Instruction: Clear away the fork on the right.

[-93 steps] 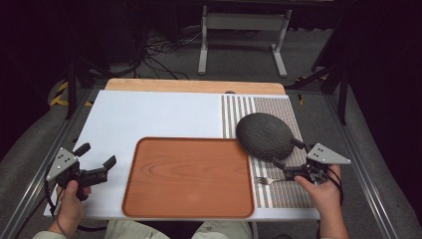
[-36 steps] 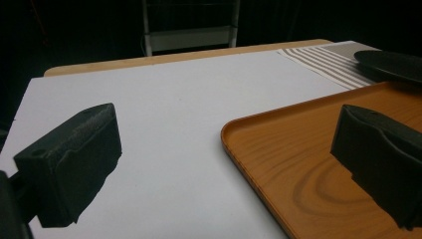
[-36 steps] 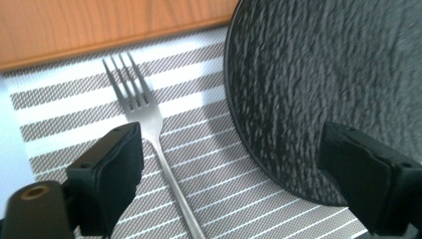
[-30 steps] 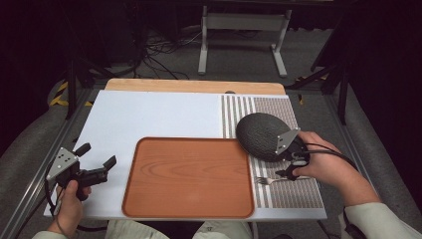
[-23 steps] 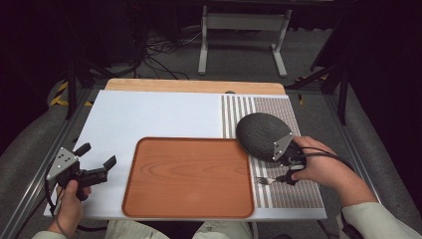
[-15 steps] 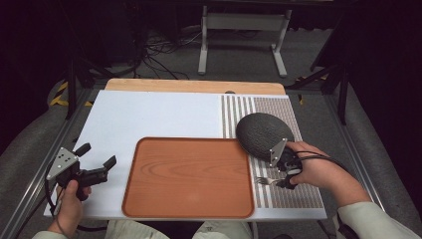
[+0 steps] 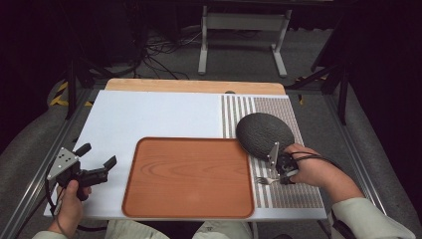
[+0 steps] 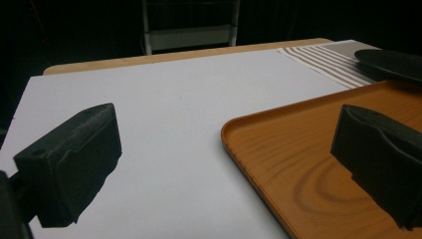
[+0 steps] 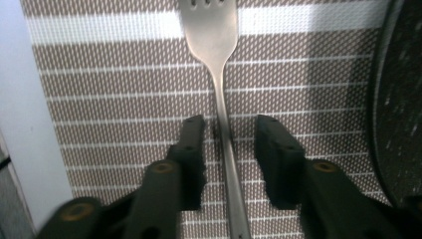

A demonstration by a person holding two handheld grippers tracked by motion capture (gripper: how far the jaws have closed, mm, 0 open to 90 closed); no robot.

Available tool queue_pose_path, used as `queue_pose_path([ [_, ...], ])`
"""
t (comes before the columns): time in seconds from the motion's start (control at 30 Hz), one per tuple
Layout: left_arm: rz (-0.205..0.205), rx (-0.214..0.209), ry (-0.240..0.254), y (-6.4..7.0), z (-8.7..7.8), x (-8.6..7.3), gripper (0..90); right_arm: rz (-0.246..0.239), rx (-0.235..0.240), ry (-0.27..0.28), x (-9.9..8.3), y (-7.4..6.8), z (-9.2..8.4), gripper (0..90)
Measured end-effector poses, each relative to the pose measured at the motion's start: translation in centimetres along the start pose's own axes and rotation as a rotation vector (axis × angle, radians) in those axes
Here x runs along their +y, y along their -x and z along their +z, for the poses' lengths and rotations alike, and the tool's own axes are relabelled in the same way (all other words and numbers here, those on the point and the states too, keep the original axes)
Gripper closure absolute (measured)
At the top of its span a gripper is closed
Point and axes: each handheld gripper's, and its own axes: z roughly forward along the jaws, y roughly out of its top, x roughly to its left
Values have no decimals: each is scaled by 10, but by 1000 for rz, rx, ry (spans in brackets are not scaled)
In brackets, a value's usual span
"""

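Note:
A silver fork (image 9: 219, 59) lies on the striped placemat (image 9: 114, 94), tines pointing away from my right gripper's camera. My right gripper (image 9: 226, 130) is open, its two black jaws standing either side of the fork's handle with gaps on both sides. In the high view the right gripper (image 7: 279, 172) sits low over the fork (image 7: 265, 180), just in front of a dark speckled plate (image 7: 263, 133). My left gripper (image 7: 97, 158) is open over the white table at the left, beside the wooden tray (image 7: 189, 174). The left gripper (image 8: 226, 159) holds nothing.
The orange-brown wooden tray (image 8: 308, 149) lies at the table's front centre, bare. The dark plate (image 9: 403, 114) borders the fork on one side. A white mat (image 7: 149, 117) covers the table's left and middle; a metal stand (image 7: 244, 30) is behind the table.
My right gripper has come back from the plate's edge toward the front and dropped low over the fork, its jaws now straddling the handle. The left gripper has stayed still.

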Motion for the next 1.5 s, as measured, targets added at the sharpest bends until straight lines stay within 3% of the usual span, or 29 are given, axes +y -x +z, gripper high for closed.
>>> queue_pose_path([
  [0.13,-1,0,-1,0,0,0,2,-16,10,-2,2,1,1,741],
  [0.2,4,-2,1,1,1,0,2,-34,18,-19,4,1,1,820],
  [0.43,1,-1,2,0,0,0,2,-63,16,-35,6,1,2,839],
  [0.8,6,-2,0,0,0,0,2,-41,21,-13,4,1,-1,850],
  [1.17,0,0,3,0,0,0,2,-10,-22,55,1,0,-24,850],
  [1.5,-2,0,3,0,0,0,2,17,-88,187,-4,-1,-53,850],
])
